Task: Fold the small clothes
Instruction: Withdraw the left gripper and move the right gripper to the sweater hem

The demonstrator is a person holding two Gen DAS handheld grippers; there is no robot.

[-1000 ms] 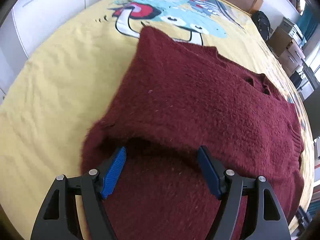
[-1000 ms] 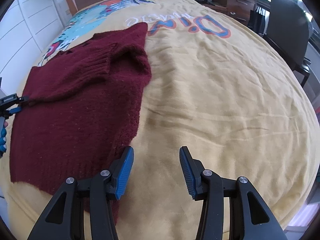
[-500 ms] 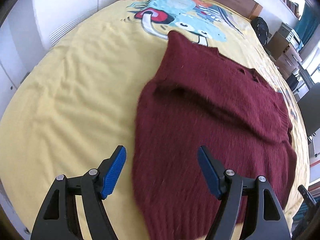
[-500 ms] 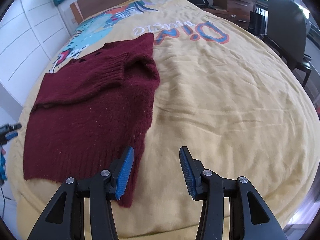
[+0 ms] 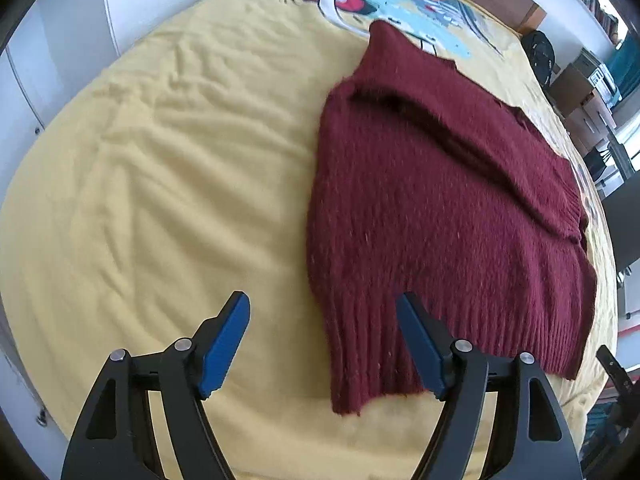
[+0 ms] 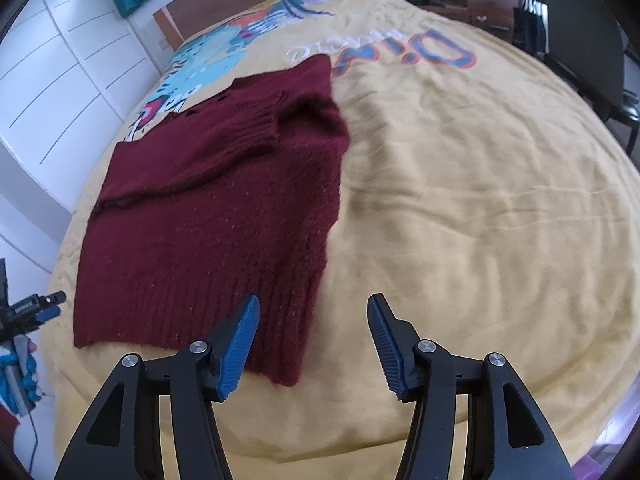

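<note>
Both hand-held grippers are wide open and hold nothing, down by the sweater's bottom edge.

A second ago the left hand-held gripper (image 5: 322, 340) was up on the red sweater (image 5: 432, 208) by the folded-over sleeve; now it has pulled back and sits at the near left corner of the hem. The right hand-held gripper (image 6: 312, 342) has moved to the near right corner too. The sweater lies flat on the yellow bed (image 6: 480, 200) with its sleeves (image 6: 224, 140) folded across the chest. I think the next fold is bottom up to top. It is blurry in the left view, so I cannot tell if either gripper touches the wool. What sits under the folded sleeves is hidden.
</note>
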